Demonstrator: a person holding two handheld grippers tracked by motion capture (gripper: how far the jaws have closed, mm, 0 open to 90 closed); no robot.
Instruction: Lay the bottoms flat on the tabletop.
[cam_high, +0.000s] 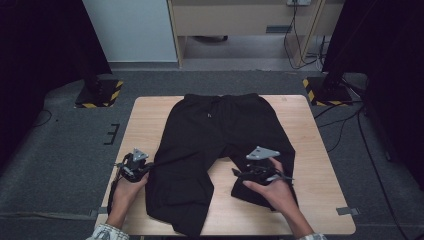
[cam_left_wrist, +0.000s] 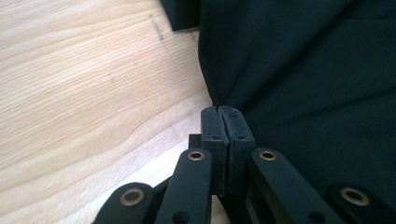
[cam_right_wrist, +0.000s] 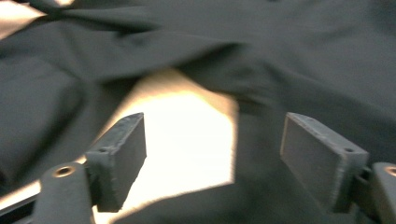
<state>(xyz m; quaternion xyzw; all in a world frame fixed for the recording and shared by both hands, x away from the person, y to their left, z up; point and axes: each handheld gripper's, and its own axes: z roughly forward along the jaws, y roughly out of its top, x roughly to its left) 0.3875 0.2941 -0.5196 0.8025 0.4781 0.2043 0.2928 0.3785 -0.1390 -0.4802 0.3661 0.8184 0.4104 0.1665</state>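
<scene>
**One side pinched, one side let go: the trousers could end up crooked**

From the high view, the black trousers (cam_high: 215, 150) lie flat on the wooden table (cam_high: 320, 170), waistband at the far end, legs pointing toward the person. One leg reaches the near edge. The other leg looks bunched or folded short under the right gripper (cam_high: 260, 172). The left gripper (cam_high: 136, 167) sits at the outer edge of the long leg. If only that side gets pulled, I think the cloth will twist and slide sideways, because nothing holds the other side.

In the left gripper view, the left gripper (cam_left_wrist: 223, 114) has its jaws squeezed tight together, right at the edge of the trousers (cam_left_wrist: 303, 84). A thin bit of cloth seems to be nipped at the very tip, but I cannot be sure how much. A bite that small could slip out with a quick tug. The bare table (cam_left_wrist: 84, 93) is just beside it.

In the right gripper view, which is blurry, the right gripper (cam_right_wrist: 212, 154) has its jaws spread wide with nothing between them. The trousers (cam_right_wrist: 289, 56) lie just ahead and below, with a patch of table (cam_right_wrist: 187, 140) showing through. If it grabs here, it might pinch two layers at once, and then the fold would come out lumpy.
</scene>
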